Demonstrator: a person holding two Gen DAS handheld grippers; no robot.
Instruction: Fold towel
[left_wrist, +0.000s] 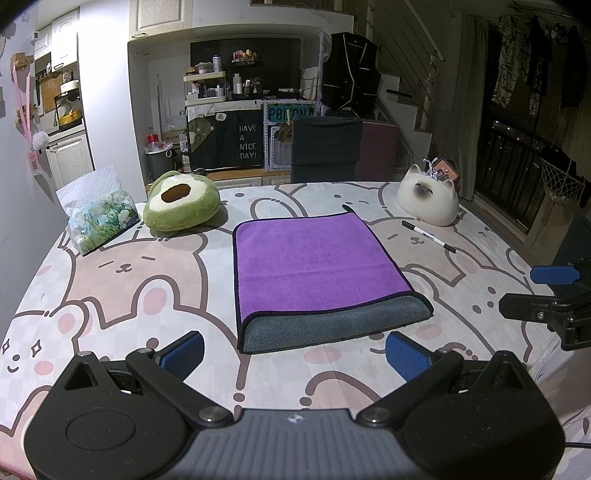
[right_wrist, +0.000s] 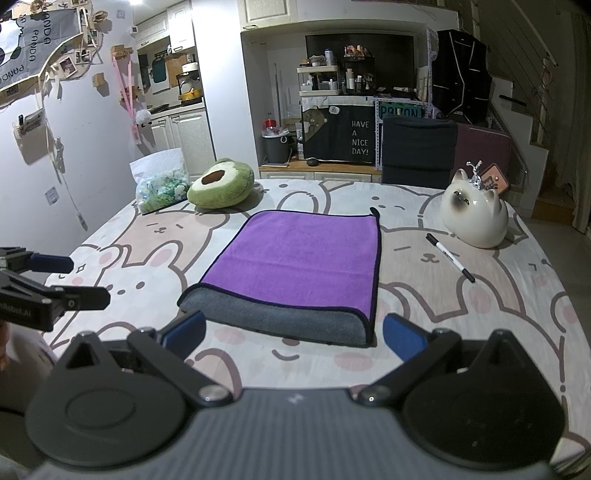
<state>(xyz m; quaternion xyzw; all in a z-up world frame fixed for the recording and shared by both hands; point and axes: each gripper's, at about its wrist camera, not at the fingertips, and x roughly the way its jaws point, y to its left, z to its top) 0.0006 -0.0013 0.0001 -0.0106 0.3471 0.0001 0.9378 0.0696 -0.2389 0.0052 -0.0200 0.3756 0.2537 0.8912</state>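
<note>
Over the table (left_wrist: 110, 280), both grippers (left_wrist: 294, 352) (right_wrist: 294, 334) hover (jaws spread)

Right gripper (left_wrist: 554, 291) cut off by right frame edge in left view; left gripper (right_wrist: 55, 280) clipped at left edge in right view. Far shelf items (right_wrist: 332, 74) too small to identify. Towel (left_wrist: 317, 273) underside hidden.

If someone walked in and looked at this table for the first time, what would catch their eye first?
The bright purple towel in the middle of the table, already folded once with its grey underside showing along the near edge. Next, the green avocado cushion at the far left beside a pack of tissues, and the white cat figurine at the far right with a pen in front of it. Both tongs, left and right, are open near the towel's near edge.
</note>
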